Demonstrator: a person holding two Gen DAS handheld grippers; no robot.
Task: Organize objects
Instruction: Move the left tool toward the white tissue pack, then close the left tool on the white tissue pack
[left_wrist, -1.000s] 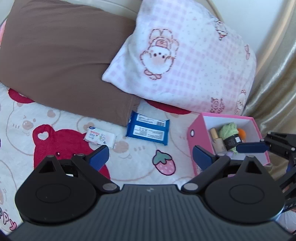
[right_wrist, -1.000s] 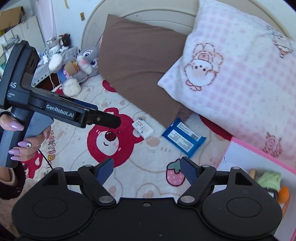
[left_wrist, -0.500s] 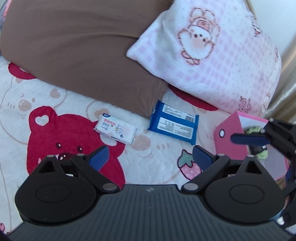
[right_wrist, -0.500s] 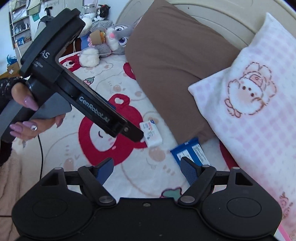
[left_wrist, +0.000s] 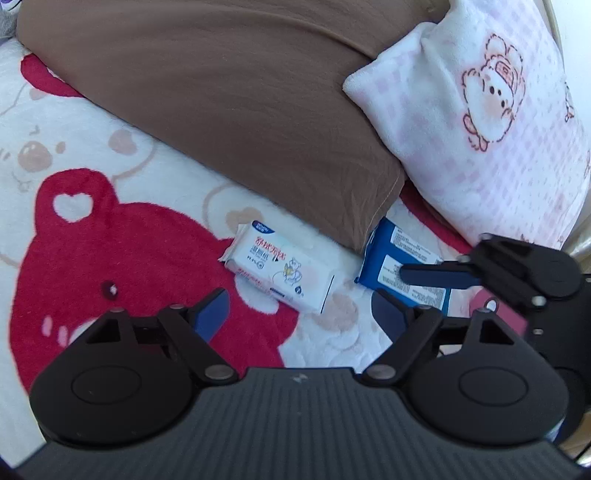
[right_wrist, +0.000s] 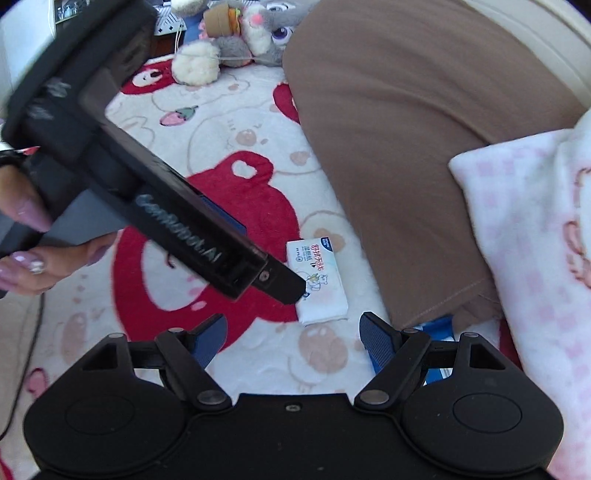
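Bedding printed with red bears (left_wrist: 122, 254) carries a white wipes packet (left_wrist: 280, 273), lying flat just in front of the brown pillow (left_wrist: 236, 110), its long axis running diagonally from upper left to lower right in the left wrist view. Close on its right lies a blue packet (left_wrist: 391, 254), slanted likewise. Left tool (left_wrist: 299, 314) hangs over the white packet, jaws just narrowed yet spread, nothing pinched. Right tool (right_wrist: 291, 338) is spread and empty, one finger (left_wrist: 436, 275) over the blue packet.

Bear-print bedspread (left_wrist: 110, 236), brown pillow (left_wrist: 229, 96), pink checked pillow (left_wrist: 480, 122)
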